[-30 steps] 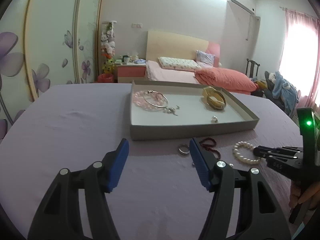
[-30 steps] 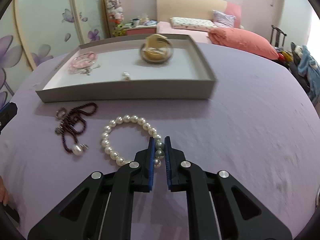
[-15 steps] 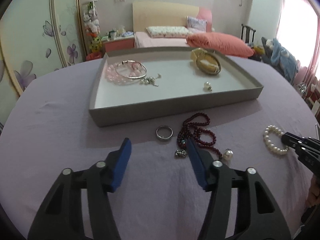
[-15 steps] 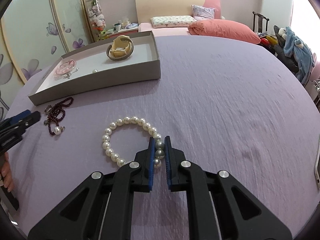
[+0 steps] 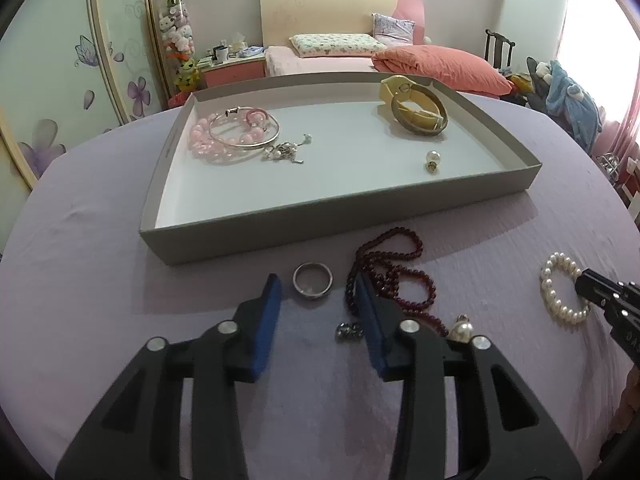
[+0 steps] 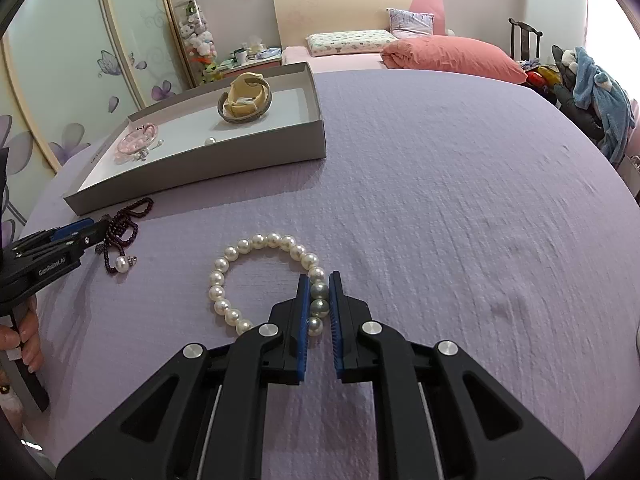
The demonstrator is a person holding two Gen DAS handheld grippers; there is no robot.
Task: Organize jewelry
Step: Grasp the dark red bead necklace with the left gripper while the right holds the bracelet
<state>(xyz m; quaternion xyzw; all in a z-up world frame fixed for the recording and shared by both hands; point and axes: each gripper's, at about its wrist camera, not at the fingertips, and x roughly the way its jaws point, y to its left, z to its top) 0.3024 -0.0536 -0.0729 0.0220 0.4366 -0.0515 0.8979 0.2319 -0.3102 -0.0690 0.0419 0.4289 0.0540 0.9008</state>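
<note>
A grey tray on the purple cloth holds a pink bead bracelet with a silver bangle, a yellow bangle and a pearl earring. In front of it lie a silver ring, a dark red bead necklace and a white pearl bracelet. My left gripper is open just above the cloth, its jaws either side of the ring. My right gripper is shut on the pearl bracelet's near side; the bracelet lies on the cloth.
The tray sits at the far left in the right wrist view, with the red necklace and the left gripper before it. A bed and a chair with clothes stand beyond the table.
My left gripper has moved forward and down toward the ring. The right gripper keeps its hold on the pearl bracelet and has swung slightly right.
</note>
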